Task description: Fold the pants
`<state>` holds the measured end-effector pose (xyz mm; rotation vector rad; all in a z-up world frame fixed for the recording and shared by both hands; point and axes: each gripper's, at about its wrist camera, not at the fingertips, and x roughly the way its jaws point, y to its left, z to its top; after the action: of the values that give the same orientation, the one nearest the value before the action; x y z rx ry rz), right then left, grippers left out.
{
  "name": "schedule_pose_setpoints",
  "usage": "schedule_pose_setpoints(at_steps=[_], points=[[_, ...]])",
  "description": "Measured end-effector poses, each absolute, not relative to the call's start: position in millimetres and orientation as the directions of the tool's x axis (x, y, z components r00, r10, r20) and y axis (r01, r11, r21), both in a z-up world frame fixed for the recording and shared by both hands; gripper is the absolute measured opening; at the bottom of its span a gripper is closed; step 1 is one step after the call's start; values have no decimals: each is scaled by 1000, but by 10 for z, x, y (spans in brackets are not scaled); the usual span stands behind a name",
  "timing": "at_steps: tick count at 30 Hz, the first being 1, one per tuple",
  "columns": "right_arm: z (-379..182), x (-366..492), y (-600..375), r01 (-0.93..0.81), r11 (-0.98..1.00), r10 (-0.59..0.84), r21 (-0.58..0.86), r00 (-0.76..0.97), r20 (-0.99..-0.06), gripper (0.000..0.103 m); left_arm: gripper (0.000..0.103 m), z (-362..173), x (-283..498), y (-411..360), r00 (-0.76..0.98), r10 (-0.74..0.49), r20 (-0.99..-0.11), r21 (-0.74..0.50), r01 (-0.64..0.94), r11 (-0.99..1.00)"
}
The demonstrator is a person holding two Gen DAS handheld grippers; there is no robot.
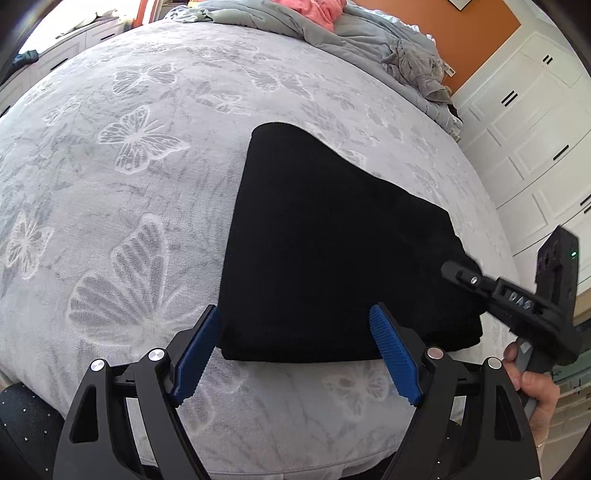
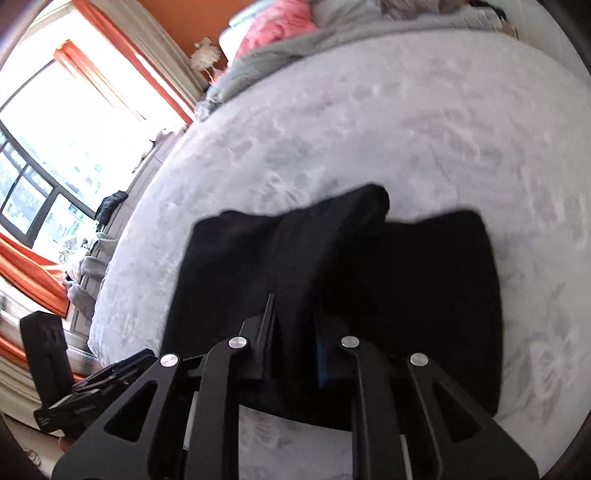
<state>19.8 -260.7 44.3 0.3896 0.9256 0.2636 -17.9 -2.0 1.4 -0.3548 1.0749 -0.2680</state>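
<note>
Black pants (image 1: 325, 240) folded on bed (image 1: 129, 184), centre-right of frame. Left gripper (image 1: 295, 354) fingers wide apart, empty, straddling near edge. Right gripper (image 2: 295, 343) fingers pinched on raised fabric ridge. Step: next fold. Next move probably needs carrying pinched layer across.

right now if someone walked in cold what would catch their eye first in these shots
The black pants, folded flat, lie dark against the pale butterfly-print bedspread near the bed's near edge. The right gripper is pinched on a raised fold of them, while the left gripper stands open at their near edge. A pink cloth brightens the far end.
</note>
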Motion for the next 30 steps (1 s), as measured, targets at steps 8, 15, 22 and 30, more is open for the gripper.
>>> schedule_pose_setpoints(at_steps=[8, 15, 22, 30], points=[[-279, 59, -3076, 90, 939, 250, 333, 487, -837, 19, 84, 115, -210, -297, 452, -420, -787, -416, 115, 902], [207, -107, -3295, 122, 930, 201, 347, 622, -757, 26, 84, -40, -25, -316, 430, -419, -800, -432, 72, 899], [-308, 15, -3552, 186, 865, 305, 466, 543, -782, 67, 85, -440, 266, -81, 341, -479, -809, -519, -28, 855], [124, -30, -3391, 124, 791, 411, 599, 616, -672, 29, 28, -170, 339, -63, 372, -593, -714, -615, 73, 785]])
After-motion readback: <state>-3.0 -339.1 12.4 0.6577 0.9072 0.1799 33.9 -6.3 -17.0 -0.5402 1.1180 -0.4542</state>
